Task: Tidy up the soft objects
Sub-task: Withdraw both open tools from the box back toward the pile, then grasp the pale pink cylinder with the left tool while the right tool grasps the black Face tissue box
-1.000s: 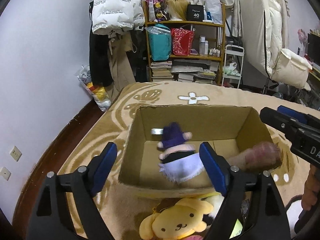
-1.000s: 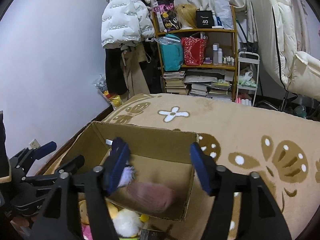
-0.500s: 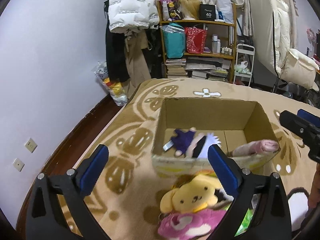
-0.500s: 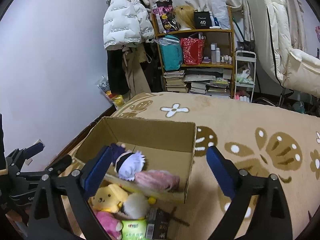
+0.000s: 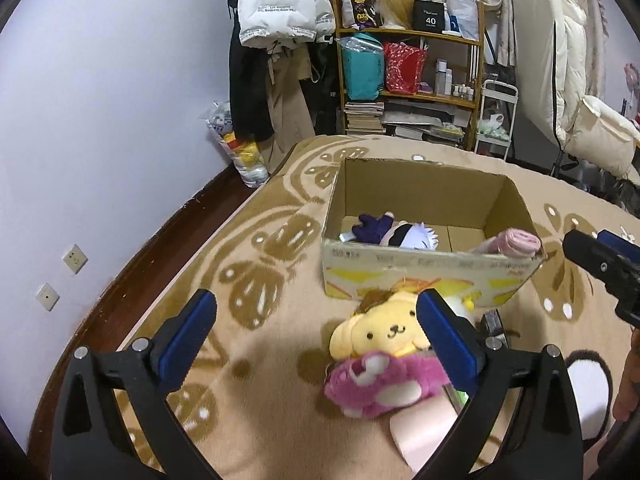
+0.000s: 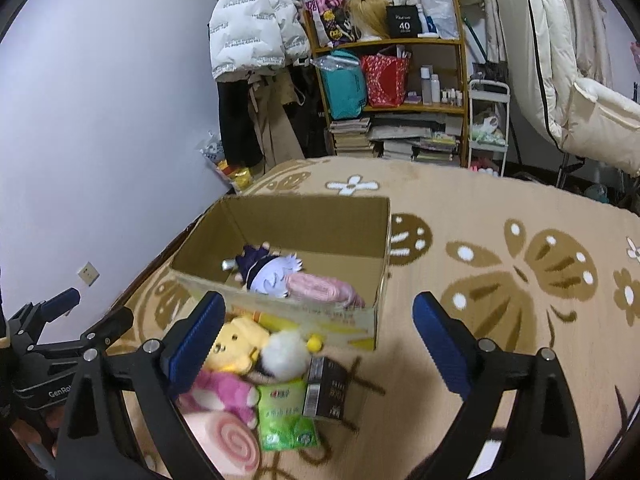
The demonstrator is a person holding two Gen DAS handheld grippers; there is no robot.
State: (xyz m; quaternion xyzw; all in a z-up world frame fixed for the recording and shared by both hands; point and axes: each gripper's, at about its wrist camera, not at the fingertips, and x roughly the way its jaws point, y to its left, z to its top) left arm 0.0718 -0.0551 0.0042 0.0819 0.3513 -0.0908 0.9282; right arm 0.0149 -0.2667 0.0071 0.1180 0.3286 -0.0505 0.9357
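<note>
Hovering both grippers, left gripper [image 5: 312, 320] and right gripper [image 6: 320, 320], spread wide and empty, you were between picks; the yellow plush [image 5: 384, 334] beside the cardboard box [image 5: 424, 274] looked next.

Wide-open right tongs [image 6: 316, 322] hang over the cardboard box [image 6: 360, 220] holding a purple doll [image 6: 266, 270] and pink roll [image 6: 320, 286].
</note>
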